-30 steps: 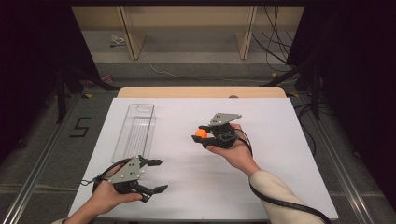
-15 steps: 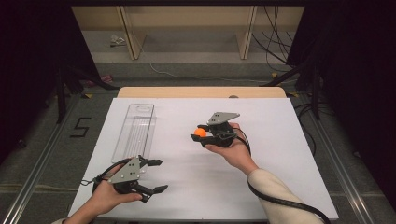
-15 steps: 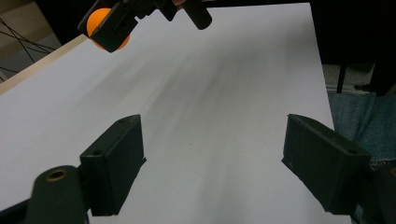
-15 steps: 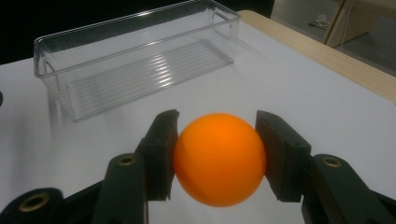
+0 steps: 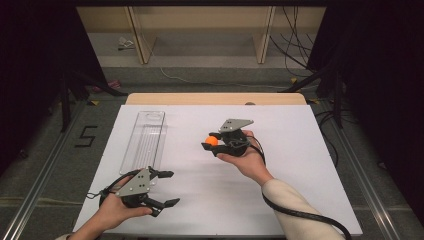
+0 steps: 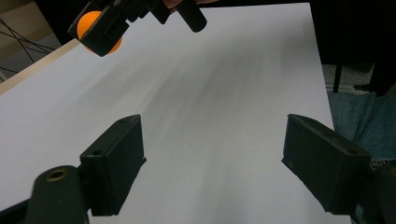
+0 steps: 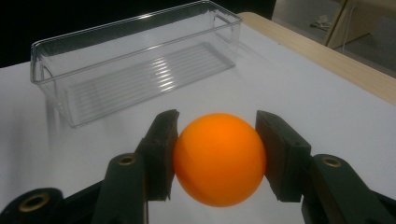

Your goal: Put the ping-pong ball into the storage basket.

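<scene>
Here my right gripper [image 5: 214,145] clamps one small orange ball [image 7: 219,158] above the white tabletop [image 5: 300,150]; one clear plastic oblong bin [image 7: 135,56] lies beyond, unobstructed. My left gripper [image 5: 170,188] gapes wide, empty.

One orange ball [image 5: 213,141], one clear plastic bin [image 5: 144,141], one white table [image 5: 300,165]. Two grippers: the left gripper [image 5: 165,188] and the right gripper [image 5: 210,141], each with two black fingers [image 6: 114,163].

Grey floor [image 5: 210,75], wooden frame [image 5: 135,32] (perhaps shelving), dark surrounds
</scene>
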Available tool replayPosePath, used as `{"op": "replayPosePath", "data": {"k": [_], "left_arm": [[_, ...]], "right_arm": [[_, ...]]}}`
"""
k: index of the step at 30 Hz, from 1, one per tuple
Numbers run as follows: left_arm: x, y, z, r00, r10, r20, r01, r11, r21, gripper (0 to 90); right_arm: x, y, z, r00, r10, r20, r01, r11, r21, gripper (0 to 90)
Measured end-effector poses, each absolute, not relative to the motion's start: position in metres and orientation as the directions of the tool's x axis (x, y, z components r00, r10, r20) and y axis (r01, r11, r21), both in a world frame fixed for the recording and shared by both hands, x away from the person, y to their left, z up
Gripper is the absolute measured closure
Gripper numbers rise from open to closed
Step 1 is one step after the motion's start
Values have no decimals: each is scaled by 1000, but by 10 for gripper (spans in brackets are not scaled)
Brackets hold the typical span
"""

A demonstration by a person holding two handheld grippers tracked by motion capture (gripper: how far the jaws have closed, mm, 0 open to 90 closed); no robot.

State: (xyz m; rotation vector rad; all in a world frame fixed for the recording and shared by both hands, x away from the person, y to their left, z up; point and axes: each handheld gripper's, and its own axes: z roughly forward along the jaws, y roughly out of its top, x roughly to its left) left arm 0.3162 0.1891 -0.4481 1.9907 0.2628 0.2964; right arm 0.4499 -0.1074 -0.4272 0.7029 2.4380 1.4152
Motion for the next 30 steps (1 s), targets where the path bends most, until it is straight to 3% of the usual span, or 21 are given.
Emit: {"op": "replayPosePath", "data": {"k": [30], "left_arm": [[316, 189, -448, 946, 312, 90, 52, -419, 907, 200]], "right_arm": [[458, -89, -427, -862, 505, 46, 285, 407, 868, 513]]}}
